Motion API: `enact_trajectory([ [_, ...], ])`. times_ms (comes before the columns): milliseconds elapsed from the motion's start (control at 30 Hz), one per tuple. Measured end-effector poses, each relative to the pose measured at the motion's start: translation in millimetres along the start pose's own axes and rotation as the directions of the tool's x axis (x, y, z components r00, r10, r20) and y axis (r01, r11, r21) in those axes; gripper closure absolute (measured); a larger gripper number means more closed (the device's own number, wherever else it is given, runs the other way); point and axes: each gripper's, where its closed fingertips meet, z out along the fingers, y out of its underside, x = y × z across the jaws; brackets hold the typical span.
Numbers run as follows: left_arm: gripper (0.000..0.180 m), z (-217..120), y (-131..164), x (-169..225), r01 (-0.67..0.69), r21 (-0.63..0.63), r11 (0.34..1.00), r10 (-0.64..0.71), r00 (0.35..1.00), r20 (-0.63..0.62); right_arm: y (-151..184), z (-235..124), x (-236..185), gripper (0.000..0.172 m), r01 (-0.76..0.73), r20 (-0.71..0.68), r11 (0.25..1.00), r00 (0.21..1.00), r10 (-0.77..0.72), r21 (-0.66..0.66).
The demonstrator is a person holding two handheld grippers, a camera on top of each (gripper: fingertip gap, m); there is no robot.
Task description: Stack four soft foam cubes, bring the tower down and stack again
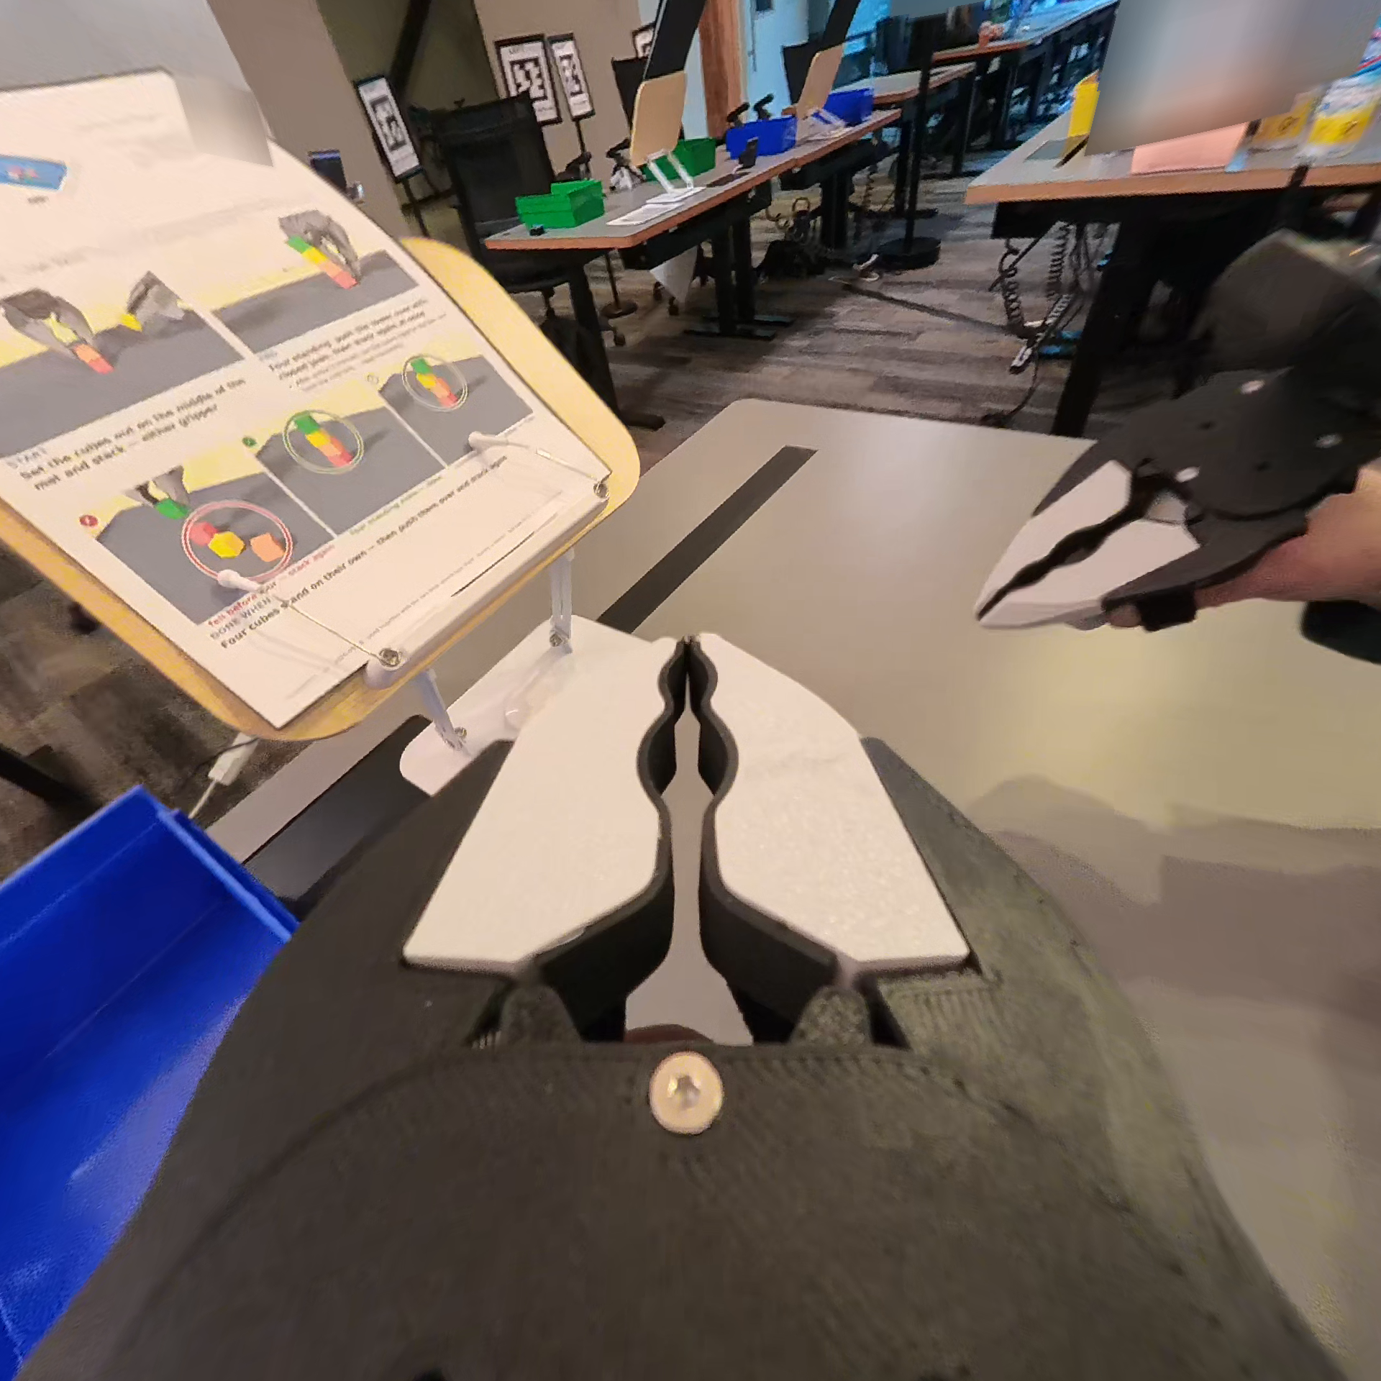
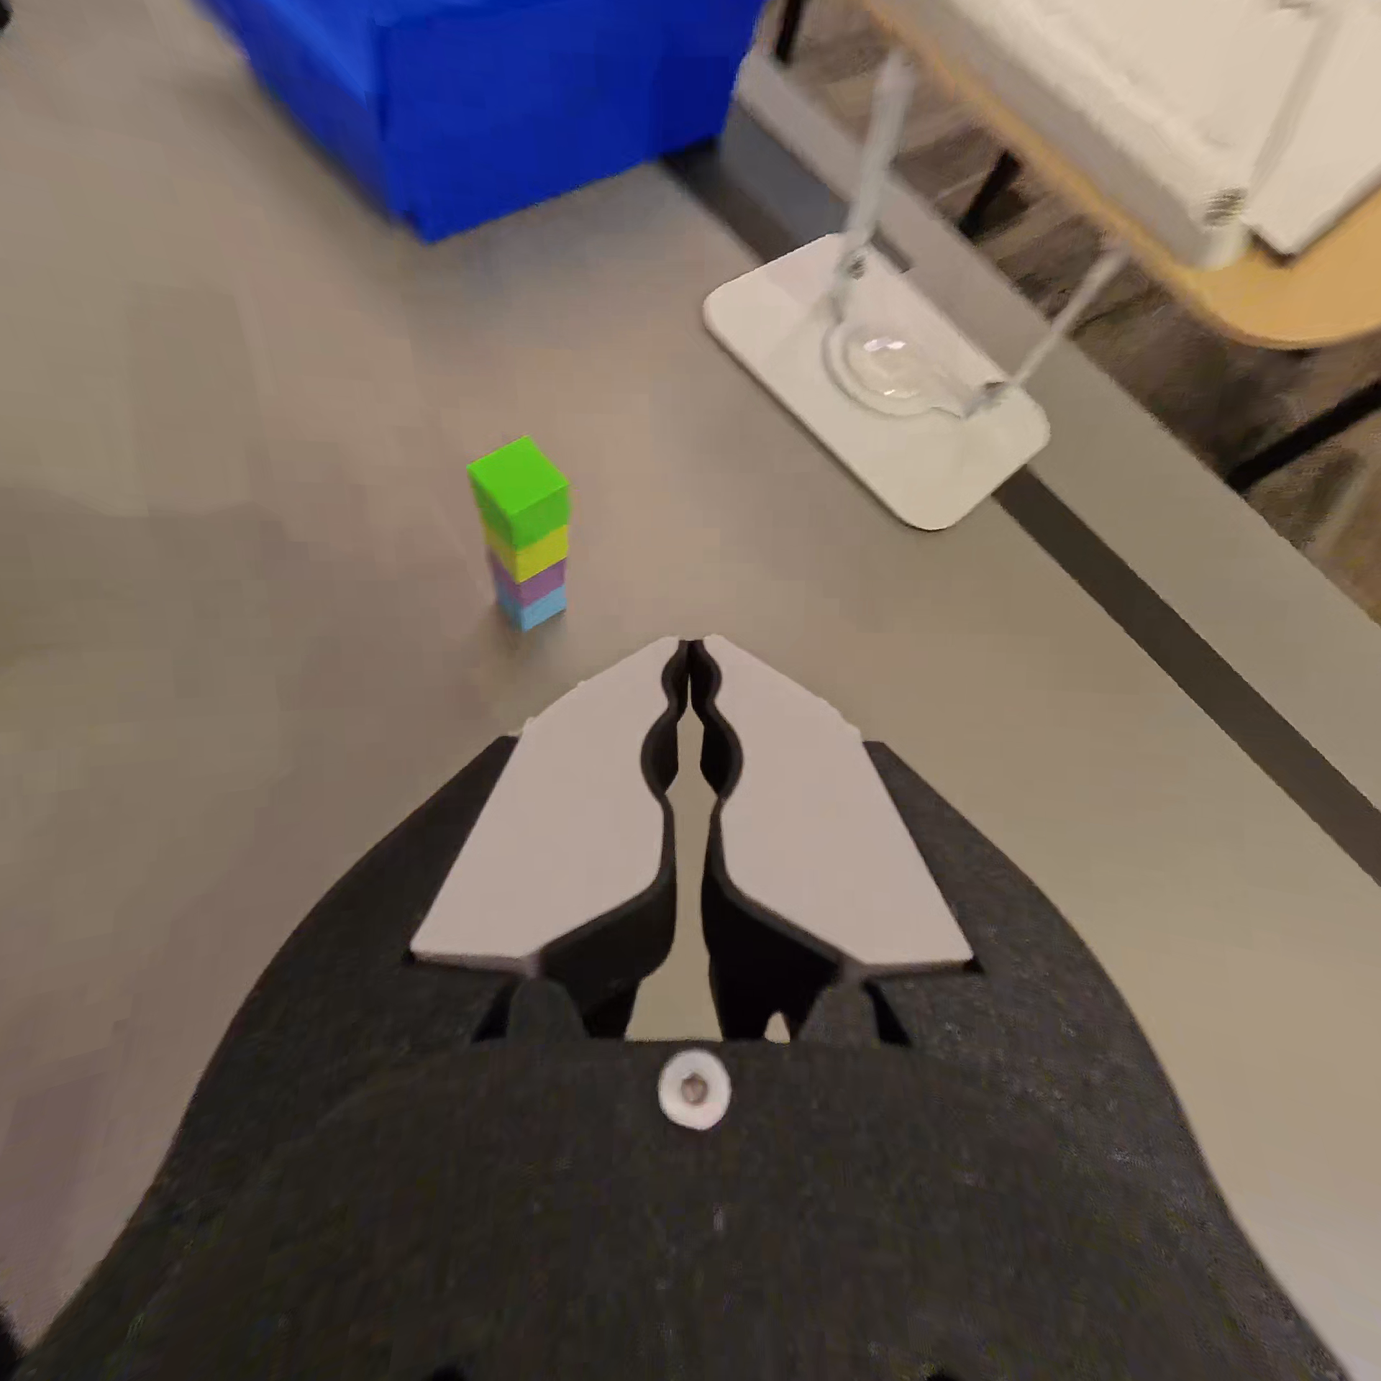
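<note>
In the right wrist view a tower of foam cubes (image 2: 523, 534) stands upright on the grey table (image 2: 224, 448): green (image 2: 518, 489) on top, then yellow (image 2: 530, 554), purple (image 2: 534, 584) and light blue (image 2: 539, 611) at the bottom. My right gripper (image 2: 688, 641) is shut with nothing between its pads. It hovers to the right of the tower and nearer to the camera, apart from it. My left gripper (image 1: 687, 640) is shut and empty above the table, near the stand's base. The right gripper also shows in the left wrist view (image 1: 994, 607), shut, held by a hand. The tower is hidden in the left wrist view.
A blue bin (image 2: 486, 104) stands beyond the tower; it also shows at the left in the left wrist view (image 1: 97, 1009). A white stand base (image 2: 882, 388) holds an instruction board (image 1: 246, 418) on a wooden panel at the table's edge. Other desks stand behind. About 25 cm separates my left fingertips from my right.
</note>
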Motion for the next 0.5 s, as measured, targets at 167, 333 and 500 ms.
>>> enact_trajectory([
  [167,0.18,27.3,58.2,4.5,-0.001,-0.041,0.999,0.005,0.995,0.095,33.1,7.2,25.7,0.172,-0.129,-0.092,0.981,0.985,0.143,0.145],
  [333,0.18,43.7,122.8,1.6,0.122,-0.086,0.989,-0.104,0.976,0.191,80.1,11.6,59.7,0.172,-0.195,-0.235,0.966,0.944,0.231,0.169],
  [500,0.18,57.3,151.7,-6.2,0.19,-0.024,0.981,-0.177,0.947,0.268,110.4,22.3,72.0,0.172,-0.189,-0.292,0.971,0.93,0.224,0.143],
])
